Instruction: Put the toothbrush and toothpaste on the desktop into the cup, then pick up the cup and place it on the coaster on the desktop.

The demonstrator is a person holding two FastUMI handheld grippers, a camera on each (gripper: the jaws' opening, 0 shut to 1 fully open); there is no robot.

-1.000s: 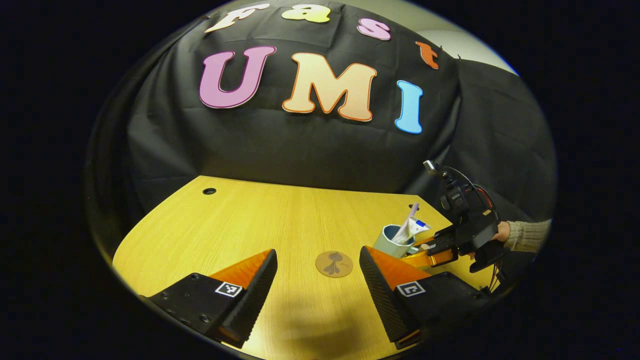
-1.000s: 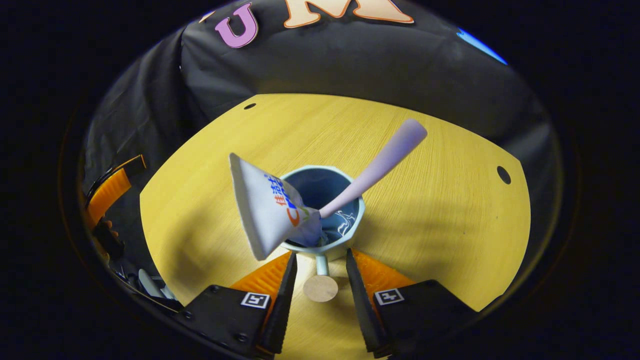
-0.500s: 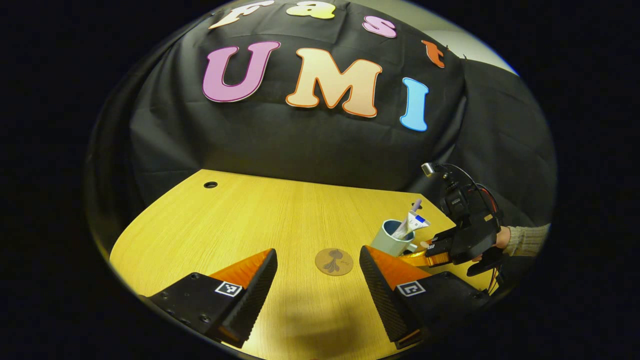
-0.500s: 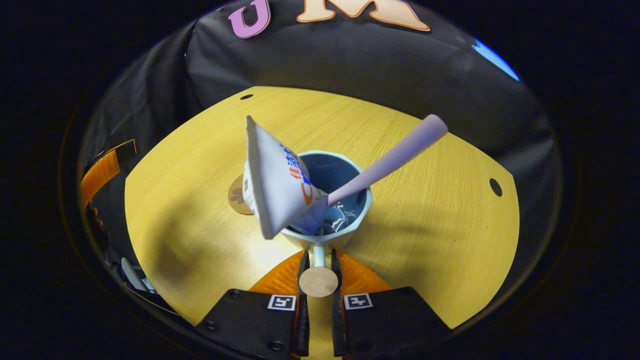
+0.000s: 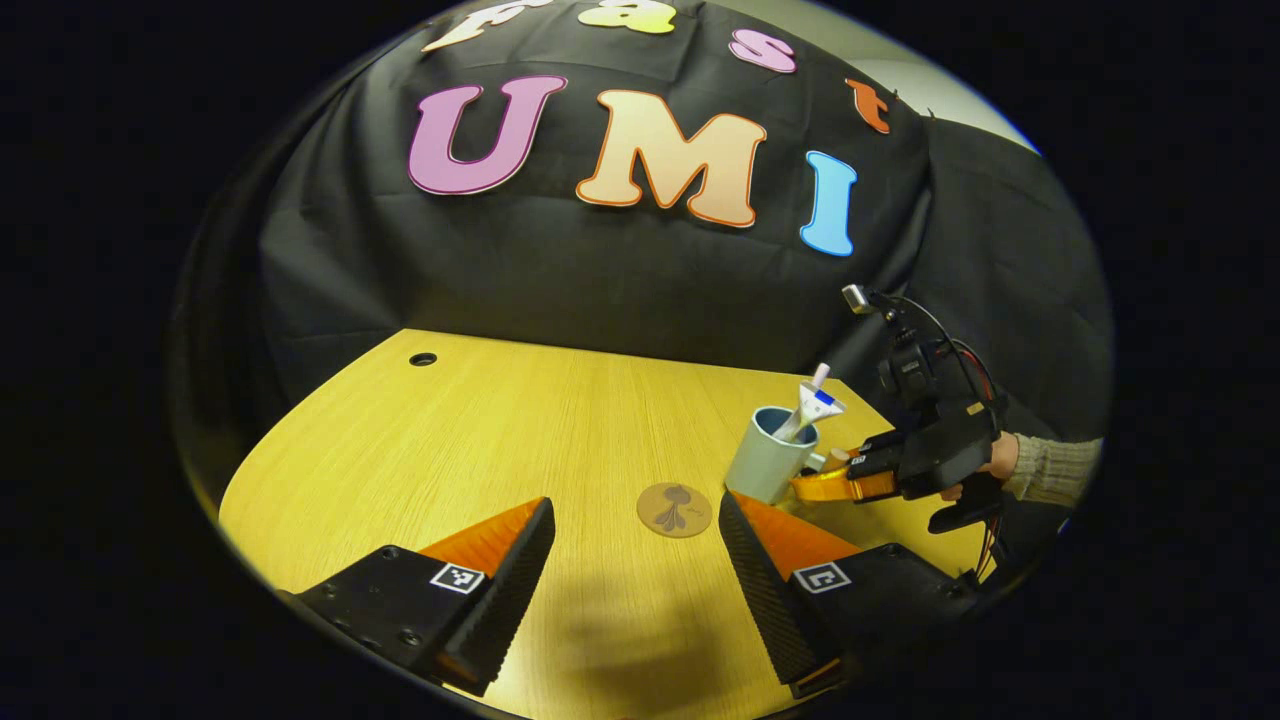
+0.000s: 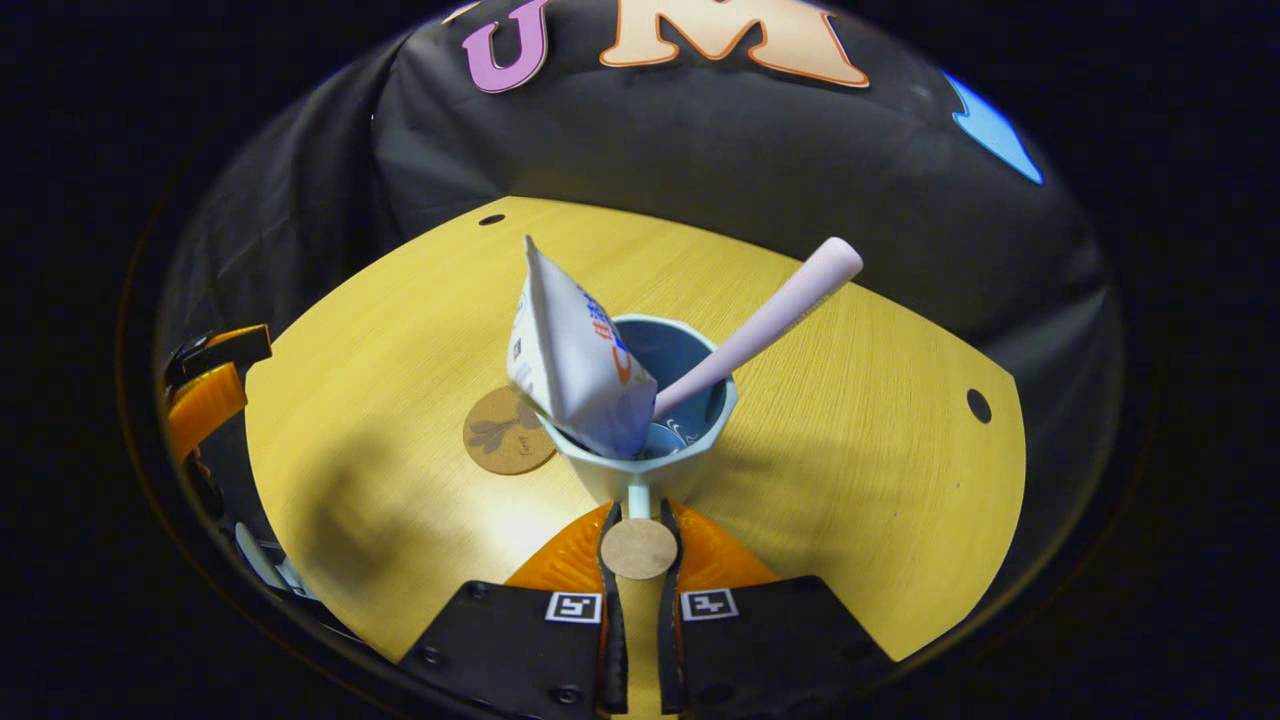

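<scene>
A pale blue cup (image 6: pixel 650 455) (image 5: pixel 762 462) holds a white toothpaste tube (image 6: pixel 578 362) (image 5: pixel 805 412) and a pink toothbrush (image 6: pixel 765 322). My right gripper (image 6: pixel 638 535) (image 5: pixel 835 470) is shut on the cup's handle (image 6: pixel 638 545), which ends in a round wooden disc. The cup hangs above the yellow desktop (image 6: pixel 850 480). A round brown coaster (image 6: pixel 506 431) (image 5: pixel 674 509) lies on the desktop, left of the cup in the right gripper view. My left gripper (image 5: pixel 636 560) stands open near the desk's front edge, with the coaster ahead of its fingers.
The desktop (image 5: pixel 520 440) has small cable holes (image 5: pixel 422 358) (image 6: pixel 977 405) near its far corners. Black cloth walls the booth behind it. A hand and sleeve (image 5: pixel 1040 468) hold the right gripper at the desk's right edge.
The right gripper closed on the cup's handle and lifted the cup, carrying it toward the coaster. The toothpaste tube tipped more upright. The left gripper stayed open and nearly still.
</scene>
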